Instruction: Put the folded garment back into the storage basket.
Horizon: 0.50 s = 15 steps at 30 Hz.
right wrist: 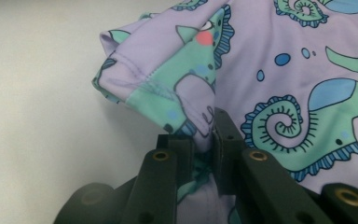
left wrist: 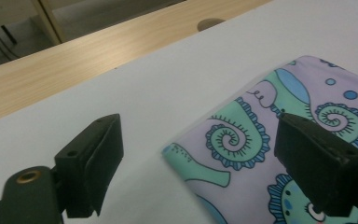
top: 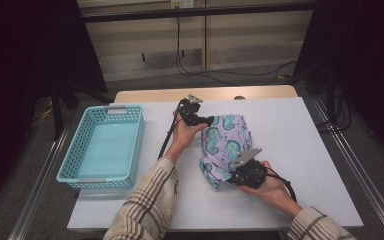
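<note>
High view above the near table (top: 300,150) edge, facing forward and down, left gripper view low and close at the cloth's (left wrist: 270,140) far corner, right gripper view tight on cloth (right wrist: 284,70), all sharing it.

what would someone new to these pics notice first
The lilac seahorse-print cloth, folded at the middle of the white table. The right claw is shut on its near edge, while the left claw is open at its far corner. A turquoise basket sits at the left.
</note>
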### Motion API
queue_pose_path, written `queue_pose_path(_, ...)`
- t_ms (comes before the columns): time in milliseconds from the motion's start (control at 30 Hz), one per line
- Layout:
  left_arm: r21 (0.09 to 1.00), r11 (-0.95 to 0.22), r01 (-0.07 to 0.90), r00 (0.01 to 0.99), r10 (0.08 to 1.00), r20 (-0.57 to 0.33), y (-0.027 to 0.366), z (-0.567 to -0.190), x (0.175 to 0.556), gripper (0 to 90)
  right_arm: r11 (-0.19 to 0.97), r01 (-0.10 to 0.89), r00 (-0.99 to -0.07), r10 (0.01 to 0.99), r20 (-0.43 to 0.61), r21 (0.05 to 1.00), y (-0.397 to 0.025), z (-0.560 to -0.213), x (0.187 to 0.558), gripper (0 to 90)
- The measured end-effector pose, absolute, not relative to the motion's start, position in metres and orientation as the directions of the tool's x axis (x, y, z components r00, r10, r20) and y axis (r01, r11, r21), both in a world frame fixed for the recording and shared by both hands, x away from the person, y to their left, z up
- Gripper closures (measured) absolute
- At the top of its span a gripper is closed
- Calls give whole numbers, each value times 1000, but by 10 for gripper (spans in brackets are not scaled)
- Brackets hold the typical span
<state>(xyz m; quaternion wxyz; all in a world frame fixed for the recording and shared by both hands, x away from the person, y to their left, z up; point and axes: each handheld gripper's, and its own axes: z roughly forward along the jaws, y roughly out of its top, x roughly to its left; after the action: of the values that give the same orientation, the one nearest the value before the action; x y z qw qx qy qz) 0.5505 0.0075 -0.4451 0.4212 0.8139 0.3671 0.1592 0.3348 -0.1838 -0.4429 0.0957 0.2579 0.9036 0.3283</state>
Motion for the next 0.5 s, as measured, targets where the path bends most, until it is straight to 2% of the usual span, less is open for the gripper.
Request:
queue_pose_path(167,769,-390,507,666,744,-61,6,-454,555,196,655,399,-850,527,-8,642,-184,-443,335,816)
queue_pose_path(233,757,-417,503,668,743,-35,6,-454,555,274,655,401,-850,527,-7,641,-185,-443,335,817)
queue_pose_path(267,756,-411,510,654,756,-30,5,-455,555,274,652,403,-849,529,-4,642,-185,-443,335,817)
queue_pose_path(300,753,-389,530,657,750,-74,5,-456,556,269,655,395,-852,524,-10,644,-185,-443,335,817)
queue_pose_path(400,740,-431,516,679,732,-47,0,-459,555,297,655,394,-852,523,-10,645,-185,-443,335,817)
queue_pose_path(500,739,-407,537,670,738,-80,-2,-462,555,341,655,393,-853,522,-11,645,-185,-443,335,816)
